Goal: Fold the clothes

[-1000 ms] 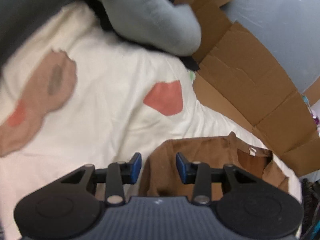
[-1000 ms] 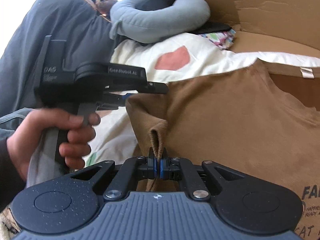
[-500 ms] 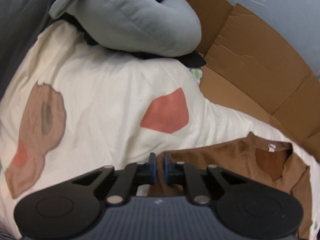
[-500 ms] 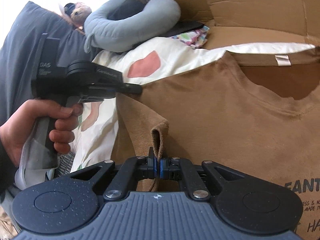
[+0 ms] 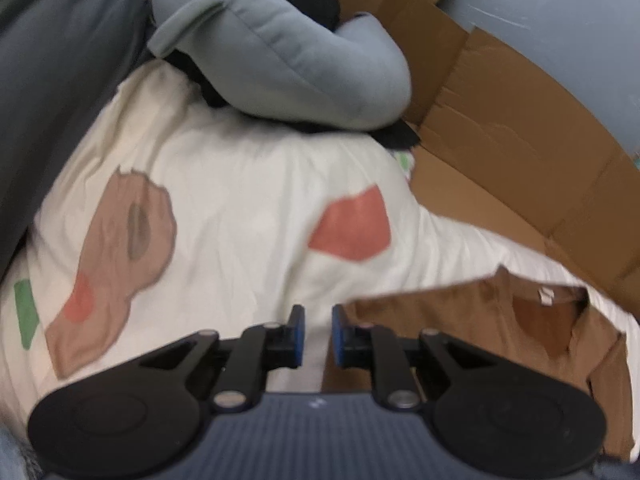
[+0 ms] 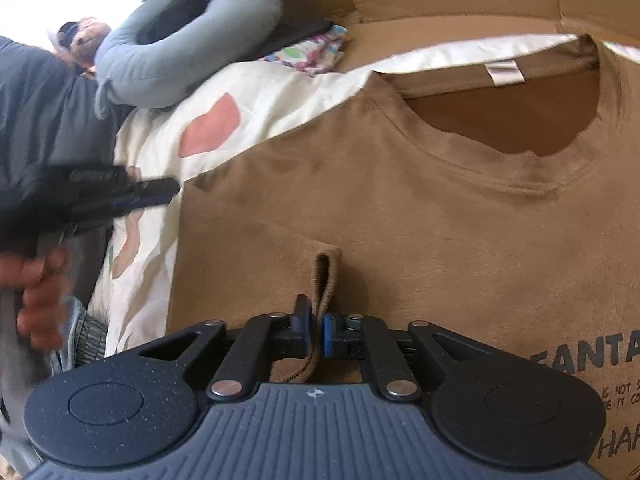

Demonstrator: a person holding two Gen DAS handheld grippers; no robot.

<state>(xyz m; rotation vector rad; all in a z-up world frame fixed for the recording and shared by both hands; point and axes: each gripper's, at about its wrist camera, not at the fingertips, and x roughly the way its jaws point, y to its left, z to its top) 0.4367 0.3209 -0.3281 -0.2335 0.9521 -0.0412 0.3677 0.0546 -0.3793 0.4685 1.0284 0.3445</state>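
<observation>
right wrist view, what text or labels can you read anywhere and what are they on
"FANTA", cut off at the picture's edge: large dark print on the brown t-shirt.
"NOT S" and "E IT CO": small lines below it, cut off.
"HAR": lowest line, cut off.
White neck tag: no legible print.
Lettering on the left gripper: blurred, unreadable.

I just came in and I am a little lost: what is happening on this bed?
A person is folding a brown T-shirt that lies flat on a cream bedsheet, with a claw tool in each hand. The right claw is opening; a folded sleeve edge of the shirt is between its pads. The left claw is opening too, with nothing between its pads, just past the shirt's left edge.
</observation>
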